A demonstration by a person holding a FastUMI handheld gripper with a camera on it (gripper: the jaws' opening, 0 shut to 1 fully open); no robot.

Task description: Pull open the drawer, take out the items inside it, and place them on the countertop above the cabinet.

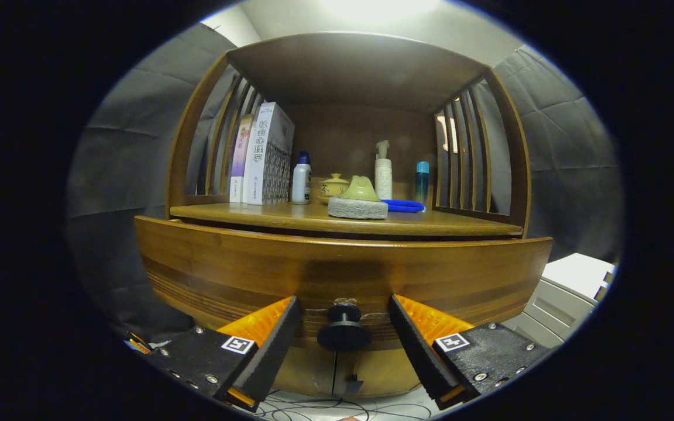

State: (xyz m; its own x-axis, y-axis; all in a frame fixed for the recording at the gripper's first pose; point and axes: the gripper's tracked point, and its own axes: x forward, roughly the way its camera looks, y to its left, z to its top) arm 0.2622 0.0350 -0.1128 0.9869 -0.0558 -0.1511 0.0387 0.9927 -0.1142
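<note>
The drawer knob is seen centred between the fingers of the gripper, which are held apart, untouched by either, its stem pointing straight back toward them.

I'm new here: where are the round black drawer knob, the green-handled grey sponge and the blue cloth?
Round black drawer knob (344,334), gripper view: its front disc.
Green-handled grey sponge (358,208), gripper view: grey base.
Blue cloth (404,205), gripper view: its middle.
</note>
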